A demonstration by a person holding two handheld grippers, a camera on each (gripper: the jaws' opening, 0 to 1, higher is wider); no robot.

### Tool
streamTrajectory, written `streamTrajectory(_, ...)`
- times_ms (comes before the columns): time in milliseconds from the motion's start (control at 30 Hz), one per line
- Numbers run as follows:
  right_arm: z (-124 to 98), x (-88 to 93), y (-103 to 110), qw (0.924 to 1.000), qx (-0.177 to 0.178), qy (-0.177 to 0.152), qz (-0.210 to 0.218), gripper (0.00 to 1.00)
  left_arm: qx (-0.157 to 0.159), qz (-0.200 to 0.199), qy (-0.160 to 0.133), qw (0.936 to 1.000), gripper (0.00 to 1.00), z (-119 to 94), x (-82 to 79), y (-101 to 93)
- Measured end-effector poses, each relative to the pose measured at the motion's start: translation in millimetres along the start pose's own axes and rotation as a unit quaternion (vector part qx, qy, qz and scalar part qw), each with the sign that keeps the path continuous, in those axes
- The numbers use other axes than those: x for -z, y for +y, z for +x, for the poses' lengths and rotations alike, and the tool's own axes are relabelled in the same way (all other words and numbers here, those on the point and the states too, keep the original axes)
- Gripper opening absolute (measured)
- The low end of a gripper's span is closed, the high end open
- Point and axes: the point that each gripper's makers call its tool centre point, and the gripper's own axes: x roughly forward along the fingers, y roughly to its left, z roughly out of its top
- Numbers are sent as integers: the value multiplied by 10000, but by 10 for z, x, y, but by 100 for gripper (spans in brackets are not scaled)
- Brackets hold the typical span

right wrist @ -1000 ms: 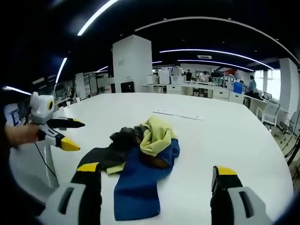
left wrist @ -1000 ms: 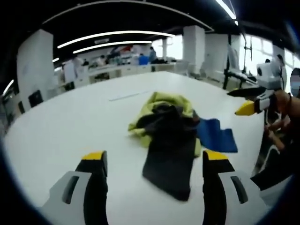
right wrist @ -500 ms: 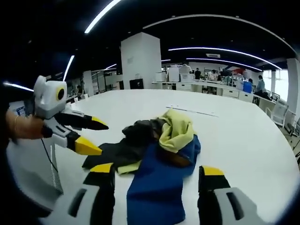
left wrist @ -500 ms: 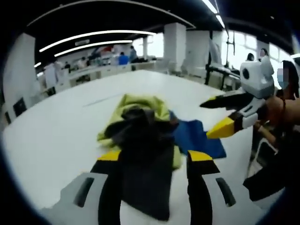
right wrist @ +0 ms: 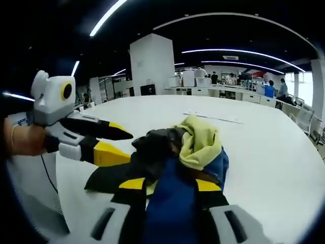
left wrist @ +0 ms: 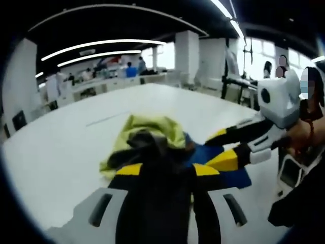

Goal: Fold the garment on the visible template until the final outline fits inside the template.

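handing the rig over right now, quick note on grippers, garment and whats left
Left gripper: jaws close around the dark sleeve, looks shut on it.
Right gripper: jaws close around the blue part, looks shut on it.
Garment: a crumpled heap of dark, yellow and blue cloth on the white table.
Done: both ends look gripped. No fold made.
Left: spread it flat, then fold to fit the template, which I cannot make out here.

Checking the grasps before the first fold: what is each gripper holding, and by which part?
The left gripper is closing around the garment's dark part; the right gripper around its blue part. Whether either has clamped cannot be told.
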Motion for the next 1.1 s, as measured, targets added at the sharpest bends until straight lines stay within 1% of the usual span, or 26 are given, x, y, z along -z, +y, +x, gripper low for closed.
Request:
streamTrajectory(167,108,-33,-9,10000,25,-25,74,23,12,-45,-34,10000,27,90,-33,17)
streamTrajectory(300,199,6,-5,9999,12,55,138,17,27,-127,-5,9999,21,166,-27,18)
streamTrajectory(367,235,21,10,9996,-29,83,263,15,26,-146,12,9999,18,196,-10,22)
streamTrajectory(433,273,30,26,9995,-45,100,302,15,46,-167,32,9998,16,219,7,19)
streamTrajectory(500,314,31,39,9993,-58,111,340,14,70,-177,114,9998,14,246,42,12)
streamTrajectory(567,354,44,30,9994,-30,151,314,13,93,-191,156,9997,10,266,65,8)
streamTrajectory(600,378,63,3,9994,45,214,283,11,97,-192,160,9996,8,269,67,7)
streamTrajectory(667,413,57,2,9992,26,218,339,9,102,-195,198,9996,5,288,81,12)
streamTrajectory(733,446,60,15,9991,18,230,369,8,80,-207,345,9992,0,317,124,30)
streamTrajectory(833,487,78,56,9988,-4,273,401,7,72,-271,330,9991,0,340,135,47)
streamTrajectory(933,500,129,25,9989,134,404,211,0,48,-251,419,9988,0,338,166,60)
streamTrajectory(1033,484,130,-17,9988,202,428,138,0,22,-234,396,9989,0,312,152,84)
streamTrajectory(1100,456,112,-55,9987,257,425,57,0,8,-143,450,9989,0,276,146,104)
